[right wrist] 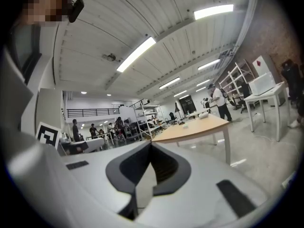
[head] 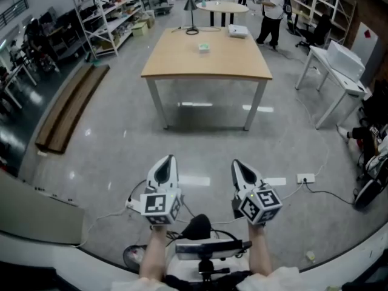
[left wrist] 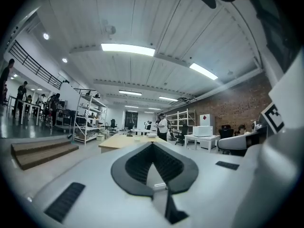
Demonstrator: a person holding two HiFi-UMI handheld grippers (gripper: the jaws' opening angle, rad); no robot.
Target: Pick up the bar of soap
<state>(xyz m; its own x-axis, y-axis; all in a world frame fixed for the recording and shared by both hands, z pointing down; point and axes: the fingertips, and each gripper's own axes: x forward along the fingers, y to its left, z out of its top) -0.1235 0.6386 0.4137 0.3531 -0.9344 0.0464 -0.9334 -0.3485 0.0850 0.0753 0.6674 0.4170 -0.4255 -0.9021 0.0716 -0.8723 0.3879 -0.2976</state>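
Stood well back from the wooden table, with open floor between me and it. The bar of soap, which I judged to be the small pale block near the tabletop's middle, lay untouched and well apart from both tools. Left gripper and right gripper were held level, side by side ahead of my waist. Each had its jaws together with nothing between them. I took this for a carrying pose, since nothing was within reach. A white box sat towards the far edge. Judged next step: walk closer, then open one gripper.
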